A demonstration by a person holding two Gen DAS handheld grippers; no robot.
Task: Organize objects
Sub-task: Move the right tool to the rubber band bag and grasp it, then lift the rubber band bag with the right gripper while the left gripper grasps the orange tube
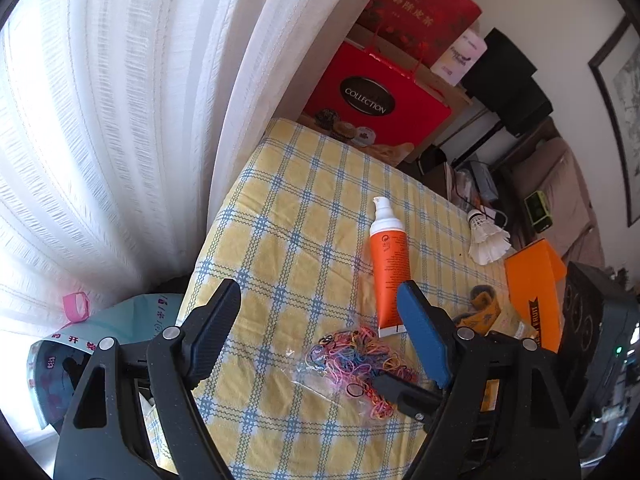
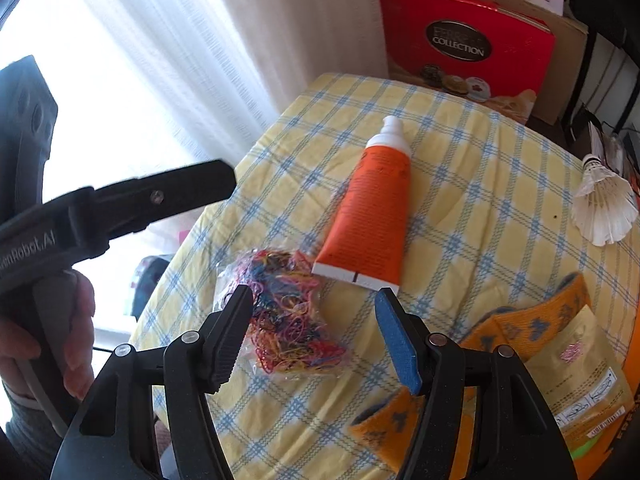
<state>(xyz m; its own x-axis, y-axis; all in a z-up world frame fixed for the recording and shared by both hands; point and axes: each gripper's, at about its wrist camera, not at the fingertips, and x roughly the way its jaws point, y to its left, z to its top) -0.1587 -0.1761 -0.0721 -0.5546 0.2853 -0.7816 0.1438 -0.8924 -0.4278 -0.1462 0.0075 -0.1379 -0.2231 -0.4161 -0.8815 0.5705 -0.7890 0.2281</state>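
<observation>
A clear bag of coloured rubber bands lies on the yellow checked tablecloth. An orange tube with a white pump cap lies just beyond it. My left gripper is open and empty above the cloth, left of the tube. My right gripper is open and empty, hovering over the bag, with the tube's flat end just ahead. The right gripper's tip shows in the left wrist view next to the bag. The left gripper also shows in the right wrist view, held by a hand.
A white shuttlecock lies at the right. Orange patterned socks and a gold pouch lie near the right edge by an orange box. Red gift boxes stand behind the table. White curtains hang on the left.
</observation>
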